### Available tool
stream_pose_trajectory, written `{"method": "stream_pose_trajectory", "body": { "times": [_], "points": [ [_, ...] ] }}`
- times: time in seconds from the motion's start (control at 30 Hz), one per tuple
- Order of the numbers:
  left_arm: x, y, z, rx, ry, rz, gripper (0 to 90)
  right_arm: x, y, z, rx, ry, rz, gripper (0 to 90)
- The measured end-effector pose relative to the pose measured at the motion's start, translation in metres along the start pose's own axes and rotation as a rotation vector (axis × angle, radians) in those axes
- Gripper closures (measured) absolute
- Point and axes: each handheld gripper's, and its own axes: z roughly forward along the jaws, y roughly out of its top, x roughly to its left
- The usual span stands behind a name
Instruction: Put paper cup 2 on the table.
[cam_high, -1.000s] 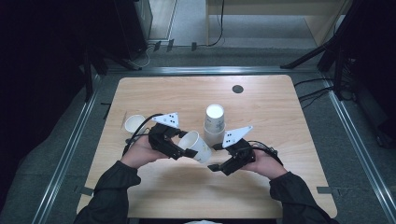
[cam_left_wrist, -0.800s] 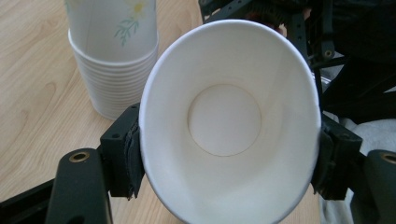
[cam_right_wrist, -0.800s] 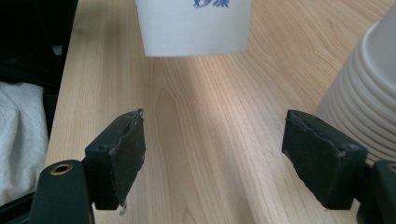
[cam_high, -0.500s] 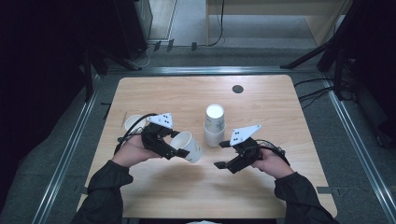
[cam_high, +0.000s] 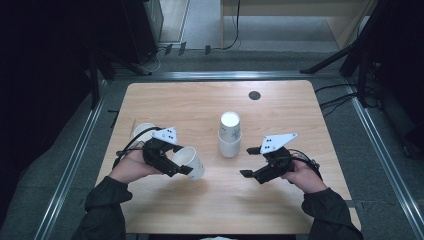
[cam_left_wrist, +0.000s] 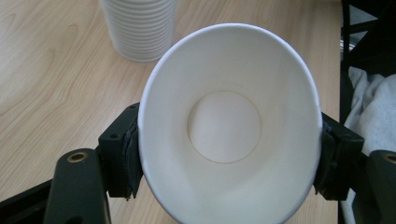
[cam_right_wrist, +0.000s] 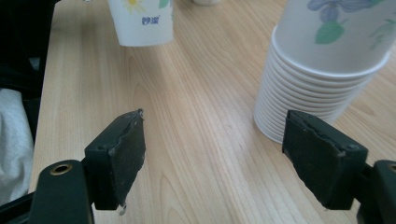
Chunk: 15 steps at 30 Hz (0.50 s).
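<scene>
On the wooden table (cam_high: 200, 107), the left gripper (cam_high: 186, 167) is clamping a paper cup (cam_high: 190, 161) tipped on its side, while the right gripper (cam_high: 248, 162) is hovering open just right of the upside-down cup stack (cam_high: 229, 134).

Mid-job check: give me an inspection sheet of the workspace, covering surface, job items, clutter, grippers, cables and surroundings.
Surface: light wooden table, round dark grommet near far edge.
Job's things: white paper cup held on its side; inverted stack of flower-printed paper cups at centre; another white paper cup stands beyond the left hand.
Clutter: nothing seen.
Grippers: left gripper shut on the held cup, its jaws have just been opening slightly; right gripper open, empty.
Cables: black leads trail from each gripper.
Surroundings: grey floor, metal rails, dark stands.
</scene>
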Motion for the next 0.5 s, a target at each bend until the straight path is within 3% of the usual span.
{"method": "stream_pose_trajectory", "body": {
  "times": [0.3,0.5],
  "points": [
    [0.000,-0.022,-0.015,0.018,0.062,0.000,25.7,-0.006,-0.007,-0.011,-0.009,-0.048,0.004,21.9],
    [0.005,-0.034,-0.022,0.032,0.073,-0.040,25.7,-0.017,-0.010,-0.016,-0.017,-0.088,0.036,21.9]
  ]
}}
